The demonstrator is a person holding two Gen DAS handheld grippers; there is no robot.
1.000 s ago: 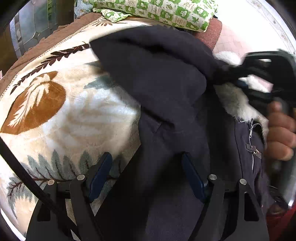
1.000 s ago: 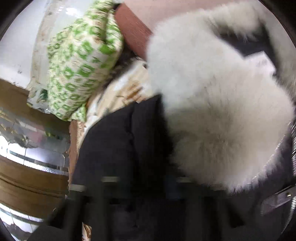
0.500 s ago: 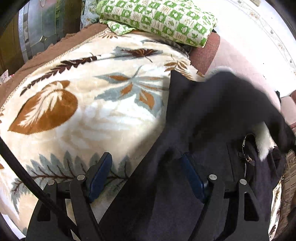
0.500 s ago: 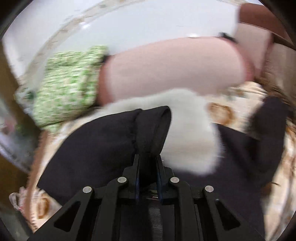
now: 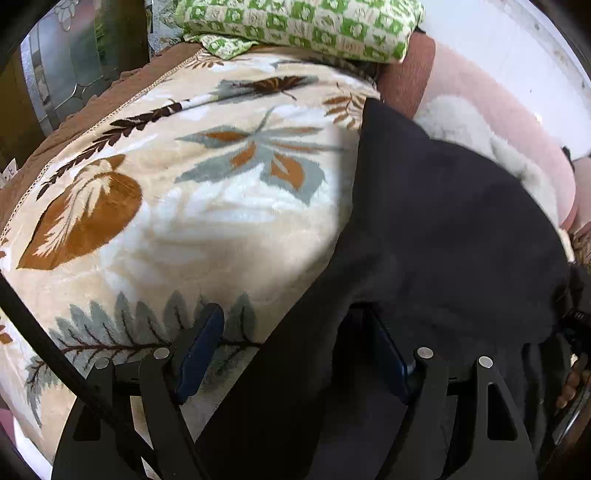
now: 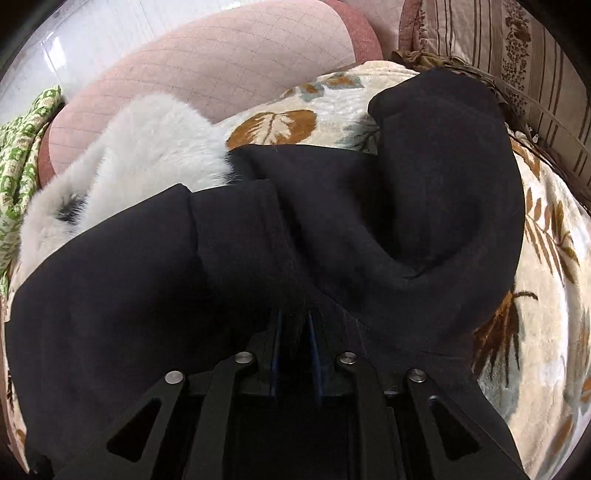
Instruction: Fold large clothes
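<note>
A dark coat (image 5: 443, 229) with a white fur collar (image 5: 465, 122) lies on a leaf-patterned blanket (image 5: 184, 221). My left gripper (image 5: 295, 350) stands open just above the coat's left edge, one pad over the blanket, the other against dark cloth. In the right wrist view my right gripper (image 6: 295, 332) pinches a fold of the coat (image 6: 147, 295) between its pads, though its jaws are opening slightly. The other sleeve (image 6: 443, 166) curls across the blanket to the right, and the fur collar (image 6: 147, 140) shows behind the held fold.
A green checked pillow (image 5: 303, 26) lies at the blanket's far end. A pink bolster (image 6: 221, 62) runs behind the collar and a striped cushion (image 6: 498, 44) stands at the right. A person's fingers (image 5: 570, 384) show at the right edge.
My right gripper swept the held coat fold across from the left side to over the coat body, uncovering the blanket. The right gripper left the left wrist view. My left gripper stayed put.
</note>
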